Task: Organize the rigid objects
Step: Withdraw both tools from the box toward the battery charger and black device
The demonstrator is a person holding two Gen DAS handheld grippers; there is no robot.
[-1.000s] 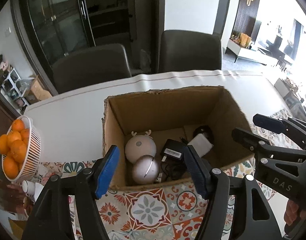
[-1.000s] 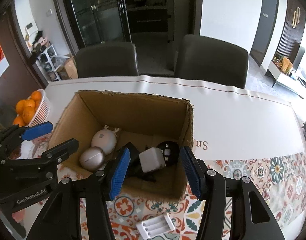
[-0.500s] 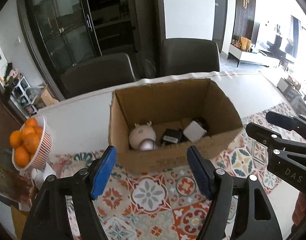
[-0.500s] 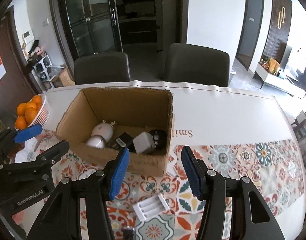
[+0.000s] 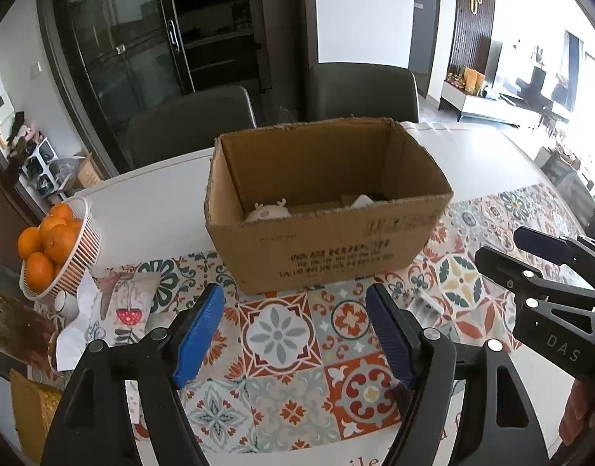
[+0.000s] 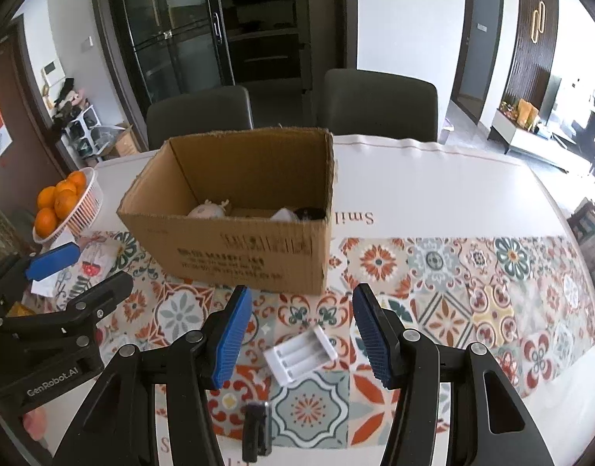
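An open cardboard box point(image 5: 328, 248) point(image 6: 235, 248) stands on the patterned table runner. Inside, only the tops of a white deer-eared lamp point(image 5: 267, 211) point(image 6: 208, 209), a white block point(image 6: 282, 214) and a black item point(image 6: 311, 213) show over its near wall. A white battery holder point(image 6: 300, 354) lies on the runner between my right gripper's fingers; part of it shows in the left wrist view point(image 5: 427, 306). A small dark object point(image 6: 255, 431) lies nearer the table edge. My left gripper point(image 5: 293, 334) and right gripper point(image 6: 301, 334) are both open and empty, in front of the box.
A white basket of oranges point(image 5: 53, 248) point(image 6: 66, 202) stands at the left, with printed paper napkins point(image 5: 115, 306) beside it. Two dark chairs point(image 6: 379, 105) stand behind the table. The white table point(image 6: 433, 190) extends to the right of the box.
Both grippers have pulled back and down from above the box, so the box contents are now mostly hidden. The battery holder has come between the right fingers.
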